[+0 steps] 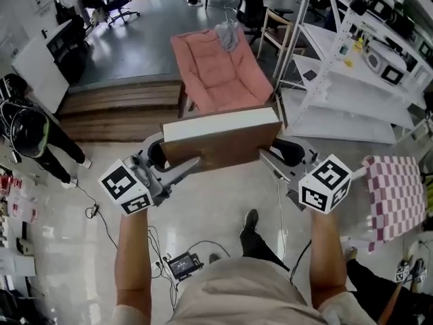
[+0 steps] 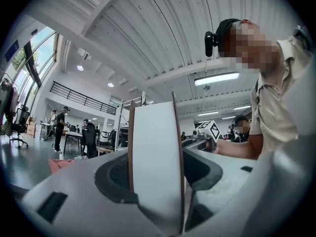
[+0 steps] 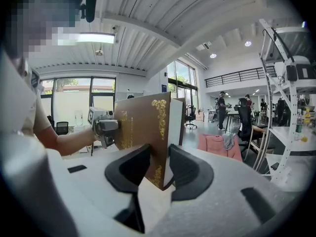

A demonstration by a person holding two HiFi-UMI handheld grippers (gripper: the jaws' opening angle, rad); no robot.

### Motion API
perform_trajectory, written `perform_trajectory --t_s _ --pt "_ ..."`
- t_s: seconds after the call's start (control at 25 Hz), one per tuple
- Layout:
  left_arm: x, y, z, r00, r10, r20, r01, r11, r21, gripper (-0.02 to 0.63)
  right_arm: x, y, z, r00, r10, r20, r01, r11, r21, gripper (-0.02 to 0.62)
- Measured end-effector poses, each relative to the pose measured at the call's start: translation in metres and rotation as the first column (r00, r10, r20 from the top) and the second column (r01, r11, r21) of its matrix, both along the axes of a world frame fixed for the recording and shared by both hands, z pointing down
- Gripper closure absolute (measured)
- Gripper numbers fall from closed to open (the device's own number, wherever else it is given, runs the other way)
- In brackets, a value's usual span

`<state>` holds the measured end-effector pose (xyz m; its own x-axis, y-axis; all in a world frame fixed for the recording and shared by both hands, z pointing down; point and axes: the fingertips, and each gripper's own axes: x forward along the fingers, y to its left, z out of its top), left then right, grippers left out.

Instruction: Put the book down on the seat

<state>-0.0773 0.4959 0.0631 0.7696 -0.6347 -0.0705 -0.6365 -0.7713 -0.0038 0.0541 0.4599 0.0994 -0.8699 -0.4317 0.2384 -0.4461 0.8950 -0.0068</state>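
Left claw (image 1: 177,162) and right claw (image 1: 274,156) clamp the brown gilt hardback book (image 1: 220,144) — it hides the front edge of the pink cushioned chair (image 1: 220,73); grey cloth (image 1: 228,36) on its back, white metal rack (image 1: 352,66) to its right.

One book (image 1: 220,137). Two claws: the left claw (image 1: 169,160) and the right claw (image 1: 279,156). Two marker cubes (image 1: 126,186), one to each claw. One pink seat (image 1: 216,73). One grey cloth (image 1: 228,36). One checked cloth (image 1: 396,195). One white rack (image 1: 352,66). Two wooden steps (image 1: 115,110). One bystander (image 1: 30,134) close by. Farther off there are perhaps three more people, too small to count surely.
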Motion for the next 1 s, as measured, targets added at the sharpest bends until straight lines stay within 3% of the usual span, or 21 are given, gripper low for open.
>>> perform_trajectory --t_s 0.64,1.0 --pt "0.046 -0.211 0.021 0.994 -0.105 -0.01 0.105 0.994 -0.044 0.35 0.043 -0.223 0.021 0.996 -0.087 0.018 0.087 0.996 -0.033 0.488" --pt "0.062 -0.283 0.025 0.992 -0.126 0.003 0.126 0.99 -0.061 0.351 0.057 -0.297 0.028 0.994 -0.108 0.026 0.109 0.993 -0.051 0.488"
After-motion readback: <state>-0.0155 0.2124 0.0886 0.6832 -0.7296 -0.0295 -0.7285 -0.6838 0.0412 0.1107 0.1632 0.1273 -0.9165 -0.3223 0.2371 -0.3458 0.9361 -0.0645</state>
